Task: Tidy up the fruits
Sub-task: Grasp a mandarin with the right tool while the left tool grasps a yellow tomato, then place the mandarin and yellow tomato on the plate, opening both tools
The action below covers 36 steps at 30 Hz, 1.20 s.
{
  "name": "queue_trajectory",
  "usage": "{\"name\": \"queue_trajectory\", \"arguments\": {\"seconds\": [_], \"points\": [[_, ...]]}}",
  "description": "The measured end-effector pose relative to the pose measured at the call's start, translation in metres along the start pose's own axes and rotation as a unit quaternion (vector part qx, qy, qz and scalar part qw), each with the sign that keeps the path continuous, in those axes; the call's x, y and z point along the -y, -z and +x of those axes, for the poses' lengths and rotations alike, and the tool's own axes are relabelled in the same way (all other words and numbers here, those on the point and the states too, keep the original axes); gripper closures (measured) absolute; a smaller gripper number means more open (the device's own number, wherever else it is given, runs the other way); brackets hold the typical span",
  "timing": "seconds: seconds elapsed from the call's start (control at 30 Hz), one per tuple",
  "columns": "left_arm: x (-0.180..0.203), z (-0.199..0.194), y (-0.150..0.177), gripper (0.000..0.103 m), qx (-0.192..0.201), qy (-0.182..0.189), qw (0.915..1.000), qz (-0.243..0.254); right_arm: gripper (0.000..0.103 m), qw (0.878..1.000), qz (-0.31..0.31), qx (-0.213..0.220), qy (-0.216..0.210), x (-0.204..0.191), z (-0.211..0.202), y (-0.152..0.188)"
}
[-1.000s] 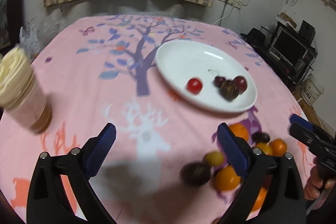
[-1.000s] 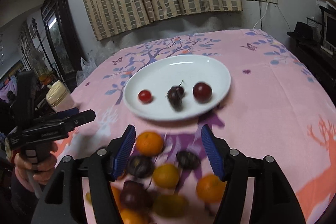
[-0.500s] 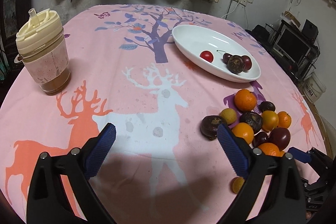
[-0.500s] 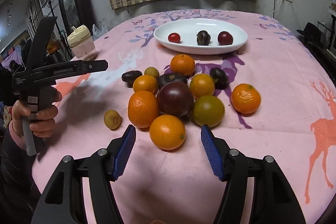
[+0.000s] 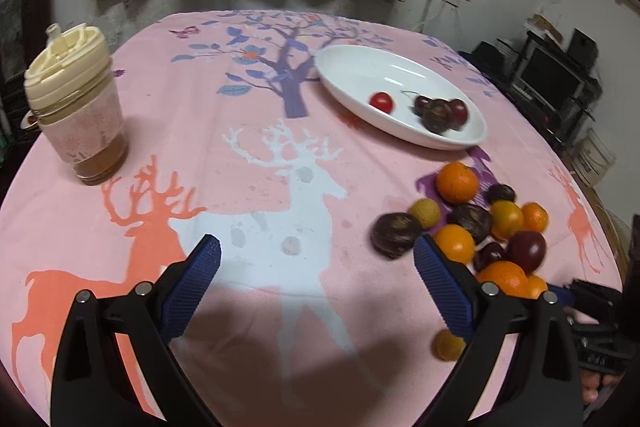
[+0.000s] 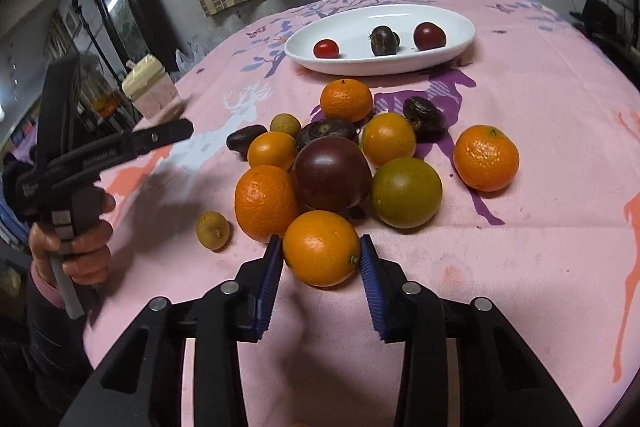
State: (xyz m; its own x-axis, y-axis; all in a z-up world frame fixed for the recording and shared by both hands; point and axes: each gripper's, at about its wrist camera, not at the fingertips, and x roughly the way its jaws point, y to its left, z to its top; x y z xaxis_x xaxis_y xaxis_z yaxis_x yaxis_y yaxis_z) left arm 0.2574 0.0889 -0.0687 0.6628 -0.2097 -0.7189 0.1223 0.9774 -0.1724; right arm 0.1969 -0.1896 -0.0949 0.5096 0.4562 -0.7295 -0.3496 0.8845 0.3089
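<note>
We are early in the sorting, by our reading: the white plate in the upper middle of the right wrist view carries only three small fruits, a red one at its left, a dark wrinkled one in the middle and a dark red one at its right, while most of the fruit sits in a loose pile on the pink tabletop below it. The right gripper has just been closing, and its blue fingers now press on both sides of the nearest orange, which rests on the cloth at the lower edge of the pile. The left gripper hangs wide open over bare cloth in the lower part of its own view, holding nothing. Left to move, as we judge it: this orange, the other oranges, the dark plum, the green fruit and the small brownish ones.
</note>
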Motion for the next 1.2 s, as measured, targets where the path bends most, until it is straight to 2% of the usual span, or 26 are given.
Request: {"name": "queue_trajectory", "arguments": {"seconds": [0.07,0.13,0.2,0.3,0.43,0.57,0.7,0.83,0.93,1.0,1.2], "points": [[0.009,-0.005,0.007,0.009,-0.004,0.037,0.999,0.024,0.064,1.0,0.006,0.013,-0.012,0.002,-0.005,0.001],[0.022,-0.01,0.017,0.017,-0.011,0.068,0.996,0.057,0.064,0.999,0.009,0.027,-0.025,0.004,-0.009,0.002],[0.036,-0.012,0.029,0.03,-0.023,0.08,0.9927,0.088,0.064,0.999,0.015,0.035,-0.033,0.007,-0.011,0.002],[0.053,-0.01,0.041,0.041,-0.035,0.073,0.9892,0.122,0.064,0.998,0.023,0.038,-0.04,0.01,-0.012,0.001],[0.066,-0.011,0.047,0.046,-0.04,0.076,0.9857,0.145,0.064,0.998,0.026,0.044,-0.045,0.012,-0.014,0.002],[0.073,-0.008,0.05,0.048,-0.047,0.079,0.9834,0.157,0.064,0.997,0.028,0.047,-0.05,0.013,-0.015,0.002],[0.078,-0.004,0.052,0.057,-0.058,0.079,0.9811,0.167,0.064,0.997,0.028,0.047,-0.05,0.013,-0.015,0.002],[0.081,0.0,0.054,0.059,-0.067,0.075,0.98,0.172,0.064,0.997,0.029,0.049,-0.051,0.013,-0.015,0.003],[0.083,0.002,0.055,0.065,-0.072,0.075,0.9786,0.177,0.064,0.997,0.029,0.048,-0.052,0.013,-0.015,0.003],[0.086,0.003,0.057,0.074,-0.077,0.075,0.9774,0.183,0.064,0.997,0.029,0.049,-0.051,0.013,-0.015,0.003],[0.089,0.007,0.058,0.077,-0.083,0.063,0.9761,0.191,0.064,0.997,0.028,0.049,-0.052,0.013,-0.015,0.003]]}}
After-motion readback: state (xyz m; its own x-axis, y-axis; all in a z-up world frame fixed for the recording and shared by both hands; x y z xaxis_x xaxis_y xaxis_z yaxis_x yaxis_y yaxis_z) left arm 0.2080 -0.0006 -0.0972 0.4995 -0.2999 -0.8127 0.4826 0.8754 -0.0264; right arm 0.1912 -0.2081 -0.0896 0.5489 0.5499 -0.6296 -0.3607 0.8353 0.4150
